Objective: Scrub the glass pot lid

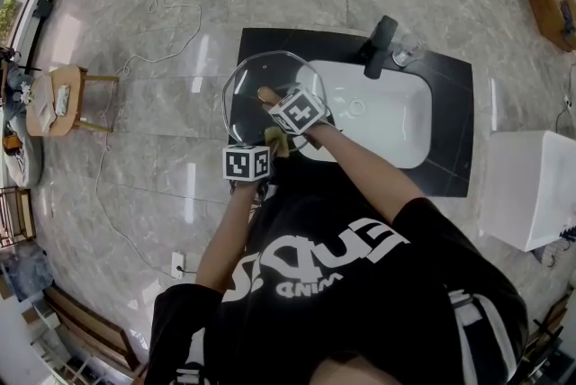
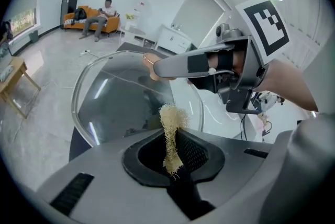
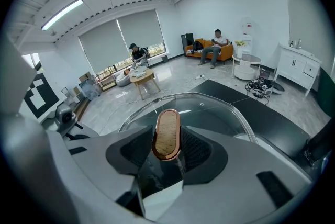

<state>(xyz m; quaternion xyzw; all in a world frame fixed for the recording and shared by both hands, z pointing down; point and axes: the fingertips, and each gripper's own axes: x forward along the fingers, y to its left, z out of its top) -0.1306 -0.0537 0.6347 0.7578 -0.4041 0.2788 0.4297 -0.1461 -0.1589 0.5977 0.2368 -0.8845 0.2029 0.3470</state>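
My left tool (image 2: 175, 157) is clamped on a pale, fibrous scrubber (image 2: 170, 129). The scrubber sticks up from between the pads. Its frayed top end reaches the near face of the glass pot lid (image 1: 255, 76), though I cannot tell whether it presses on the glass.

The lid is clear and round and is held tilted up on edge. It hangs just left of the white sink (image 1: 387, 118), over the black bench (image 1: 445, 77) that surrounds the sink, and its right edge overlaps the sink's left end.

My right tool (image 3: 166, 147) grips the lid's knob (image 3: 166, 131), an oval piece with a copper-coloured rim and a cork-like face. The pads sit against either side of it.

At the sink's far rim stands a dark tap (image 1: 380, 46), with a clear glass (image 1: 407, 49) just right of it.
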